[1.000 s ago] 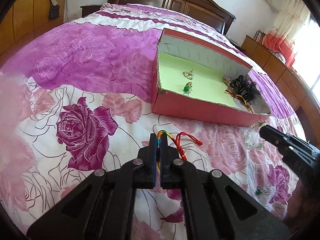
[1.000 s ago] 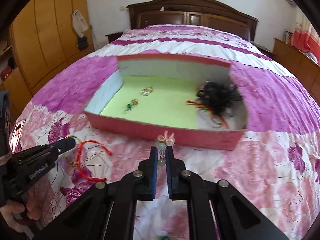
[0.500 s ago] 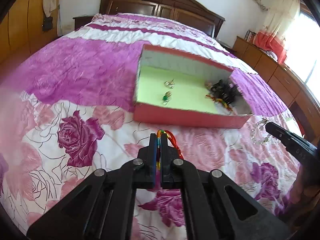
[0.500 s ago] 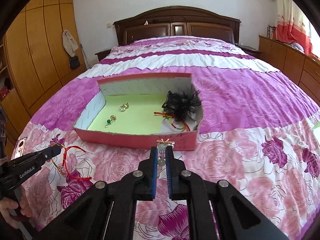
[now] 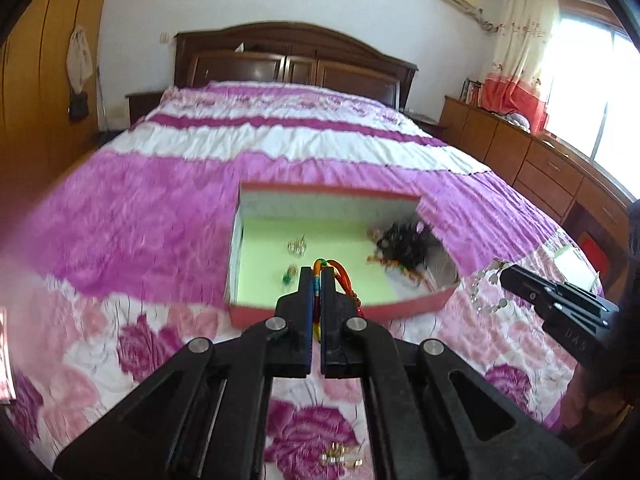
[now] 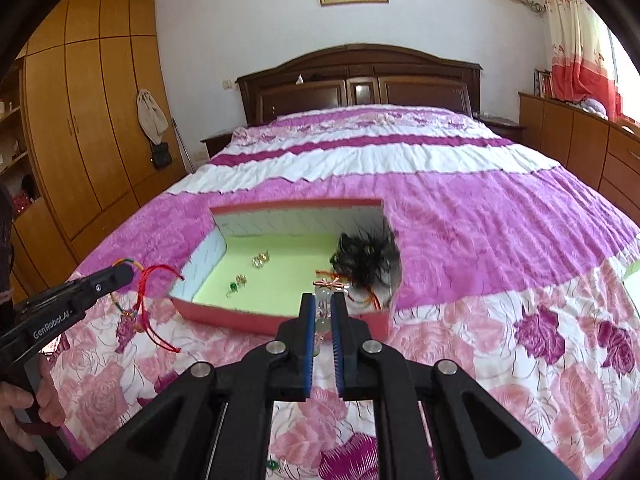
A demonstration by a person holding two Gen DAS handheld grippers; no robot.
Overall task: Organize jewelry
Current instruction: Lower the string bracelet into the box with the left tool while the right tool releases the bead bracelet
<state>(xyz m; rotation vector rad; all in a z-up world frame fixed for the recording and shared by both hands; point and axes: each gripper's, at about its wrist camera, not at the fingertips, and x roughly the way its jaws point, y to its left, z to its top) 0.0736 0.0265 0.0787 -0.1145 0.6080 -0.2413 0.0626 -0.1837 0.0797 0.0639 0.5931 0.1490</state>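
Left wrist view: bed [image 5: 168,216] with floral cover carries a pink box [image 5: 344,310], green-floored, holding earrings [image 5: 297,246] and a black feathered piece [image 5: 404,246]. Left tool [image 5: 317,280] is clenched on a red corded bracelet [image 5: 340,276] above the box's near wall; right tool [image 6: 323,304] grips a beaded bracelet [image 6: 322,294].

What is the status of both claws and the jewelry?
Left claw shut on red cord bracelet. Right claw shut on bead bracelet. Red box ahead, path unobstructed.
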